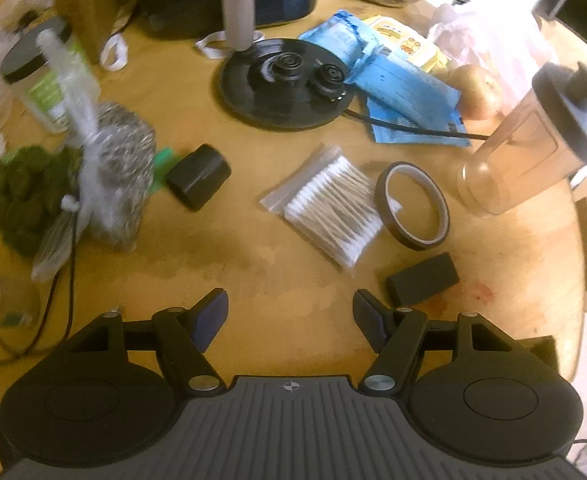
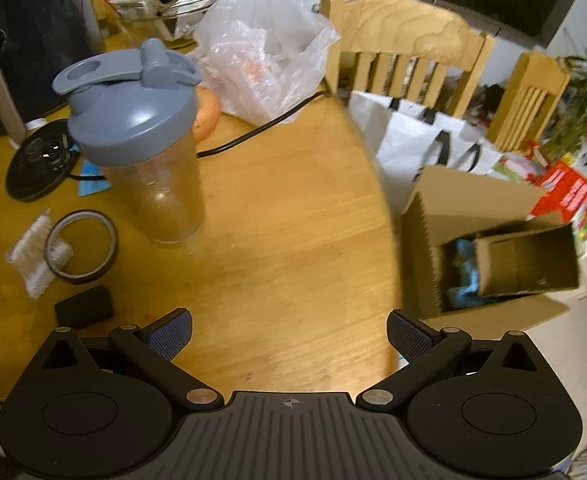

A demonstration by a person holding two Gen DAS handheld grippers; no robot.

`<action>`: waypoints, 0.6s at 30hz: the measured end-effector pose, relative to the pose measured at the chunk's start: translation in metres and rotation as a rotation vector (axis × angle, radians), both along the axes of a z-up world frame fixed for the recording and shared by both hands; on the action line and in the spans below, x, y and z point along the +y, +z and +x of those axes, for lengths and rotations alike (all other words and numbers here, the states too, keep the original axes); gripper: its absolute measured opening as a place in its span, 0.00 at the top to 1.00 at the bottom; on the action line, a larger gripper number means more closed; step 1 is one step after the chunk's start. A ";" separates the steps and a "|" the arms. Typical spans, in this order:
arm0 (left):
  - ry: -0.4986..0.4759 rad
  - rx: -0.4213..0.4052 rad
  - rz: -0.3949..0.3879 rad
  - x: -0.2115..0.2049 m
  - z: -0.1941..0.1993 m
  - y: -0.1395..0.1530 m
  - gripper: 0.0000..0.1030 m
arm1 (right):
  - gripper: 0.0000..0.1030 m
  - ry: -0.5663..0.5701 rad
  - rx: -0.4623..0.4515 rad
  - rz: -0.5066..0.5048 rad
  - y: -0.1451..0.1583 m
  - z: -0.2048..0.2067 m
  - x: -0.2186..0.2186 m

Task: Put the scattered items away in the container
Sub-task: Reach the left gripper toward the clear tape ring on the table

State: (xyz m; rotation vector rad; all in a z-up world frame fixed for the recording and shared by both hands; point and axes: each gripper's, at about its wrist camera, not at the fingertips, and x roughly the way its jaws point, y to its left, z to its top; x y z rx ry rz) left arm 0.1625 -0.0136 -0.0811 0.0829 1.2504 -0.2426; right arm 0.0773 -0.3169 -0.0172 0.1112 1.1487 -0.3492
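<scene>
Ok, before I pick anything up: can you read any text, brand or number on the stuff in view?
None reads clearly.
Blue packet: dark print, too blurred.
Yellow packet: printed pictures and text, too blurred.
Jar label, green and white: unreadable.
Shaker bottle: faint measuring marks, illegible.
Red package on the floor: white lettering, too blurred.

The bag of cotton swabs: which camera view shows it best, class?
The left wrist view: the bag of cotton swabs lies whole near the centre. The right wrist view catches it only at the left edge, partly behind the tape roll.

Wooden chairs stand behind the table; white bags lean beside them.
</scene>
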 end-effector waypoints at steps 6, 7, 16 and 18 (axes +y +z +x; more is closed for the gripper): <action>-0.107 -0.051 0.017 -0.017 0.011 -0.017 0.34 | 0.00 0.015 0.005 0.041 -0.004 -0.005 0.006; -0.129 -0.060 0.011 -0.021 0.013 -0.020 0.34 | 0.00 0.015 0.007 0.042 -0.004 -0.005 0.007; -0.312 -0.126 -0.004 -0.058 0.027 -0.033 0.34 | 0.00 -0.009 0.010 0.049 -0.006 -0.011 0.004; -0.308 -0.115 -0.020 -0.064 0.034 -0.035 0.34 | 0.00 -0.020 0.012 0.051 -0.006 -0.013 0.003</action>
